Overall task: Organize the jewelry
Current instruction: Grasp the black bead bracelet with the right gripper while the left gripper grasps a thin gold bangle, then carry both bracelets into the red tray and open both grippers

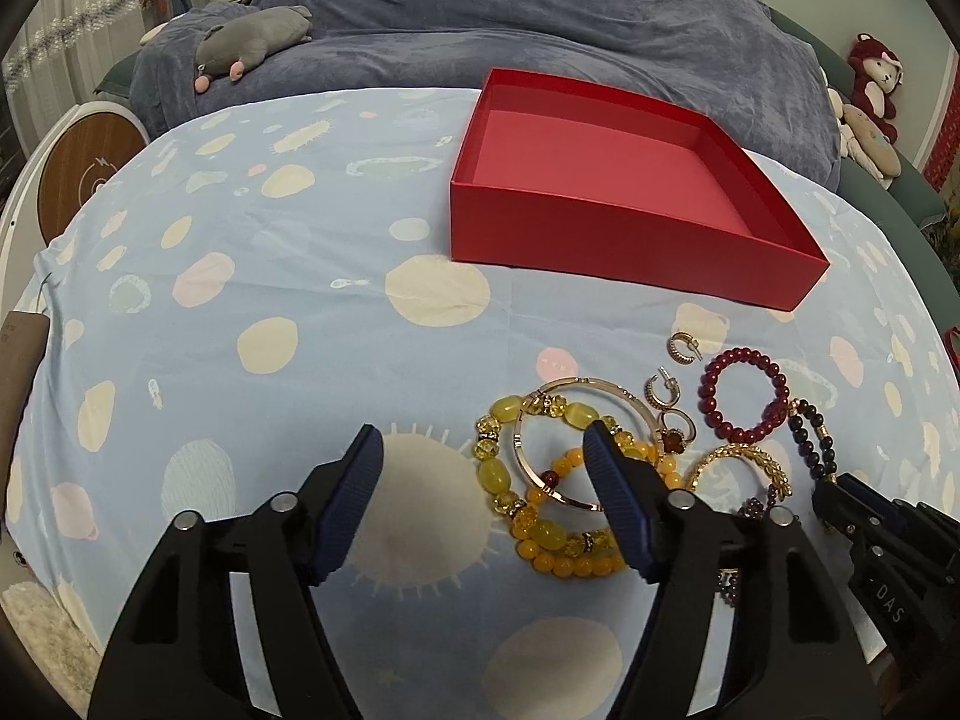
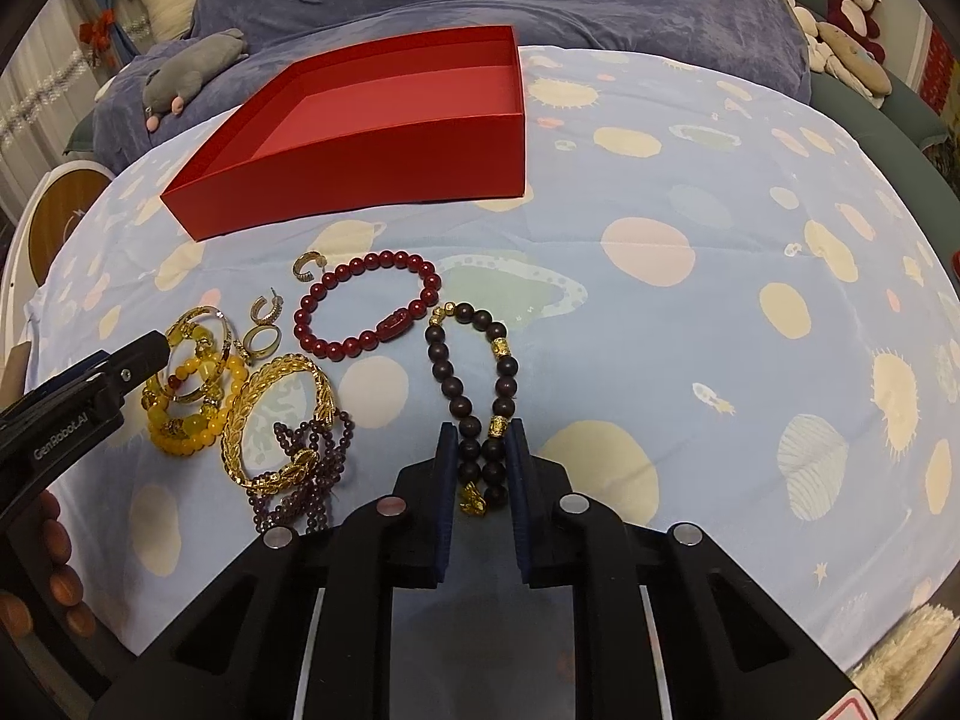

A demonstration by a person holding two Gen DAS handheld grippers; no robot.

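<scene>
**Right gripper pinches dark bead bracelet; left gripper hangs over yellow pile; box bare**

Right gripper (image 2: 483, 450) at 6 o'clock of its own view, jaws nearly together, pads pressing both strands of the dark bead bracelet (image 2: 474, 384) at its near end, by the gold charm. Rest of the loop lies flat on the spotted blue sheet (image 2: 690, 312), running off toward 12. Grabbing the near end looks sensible: it sits clear of the other pieces, so it should lift without dragging a neighbour.

Left gripper (image 1: 480, 468) partly open, nothing between the pads. Its right finger stands over the gold bangle (image 1: 576, 444) and the yellow bead bracelets (image 1: 540, 516); left finger over bare sheet. Judgement: lining up on that pile, no grip yet.

Red box (image 2: 372, 150) at 11 o'clock from the right gripper, well apart, open top, inside shows nothing. It sits just behind the jewelry, so each carry is short.

Loose on the sheet between grippers and box: red bead bracelet (image 2: 366, 312), gold chain bracelet (image 2: 276, 414) tangled with purple beads (image 2: 312, 468), two hoop earrings (image 2: 309, 267), a ring (image 2: 263, 341).

Risk: the tangled pair at 9 o'clock may come up together. Task barely begun by the look of it.
</scene>
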